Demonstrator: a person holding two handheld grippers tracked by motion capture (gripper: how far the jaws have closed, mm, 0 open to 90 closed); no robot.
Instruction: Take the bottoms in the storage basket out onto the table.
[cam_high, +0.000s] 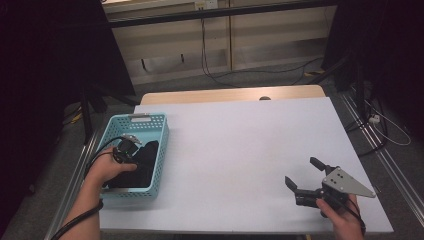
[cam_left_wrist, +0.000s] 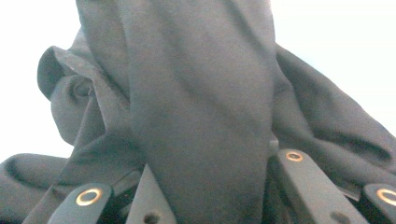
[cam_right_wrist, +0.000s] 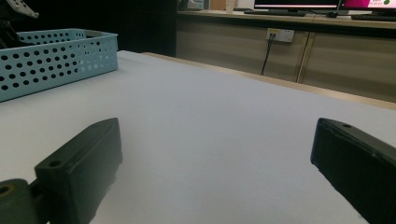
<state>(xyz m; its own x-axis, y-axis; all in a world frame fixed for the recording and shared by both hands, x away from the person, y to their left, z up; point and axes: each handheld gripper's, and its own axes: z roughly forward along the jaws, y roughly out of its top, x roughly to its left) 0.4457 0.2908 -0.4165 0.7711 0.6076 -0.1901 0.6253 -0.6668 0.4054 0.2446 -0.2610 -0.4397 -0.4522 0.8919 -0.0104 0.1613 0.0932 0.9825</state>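
A light blue perforated basket (cam_high: 162, 150) stands at the table's left side; its wall (cam_right_wrist: 56, 60) is also at the left of the right gripper view. Black cloth (cam_high: 144, 165) lies bunched inside it. My left gripper (cam_high: 129, 150) reaches down into the basket. In the left gripper view a thick fold of the black cloth (cam_left_wrist: 196, 93) rises between the jaws and fills the gap, so my left gripper (cam_left_wrist: 212, 186) is shut on it. My right gripper (cam_high: 301, 171) rests near the front right of the table, open. Nothing lies between its jaws (cam_right_wrist: 215, 135).
A white sheet (cam_high: 240, 145) covers the table, with a wooden strip (cam_high: 230, 94) at the far edge. Cables (cam_high: 220, 75) trail on the floor behind. Dark panels stand at both sides. A counter with screens (cam_right_wrist: 299, 7) lies beyond the table.
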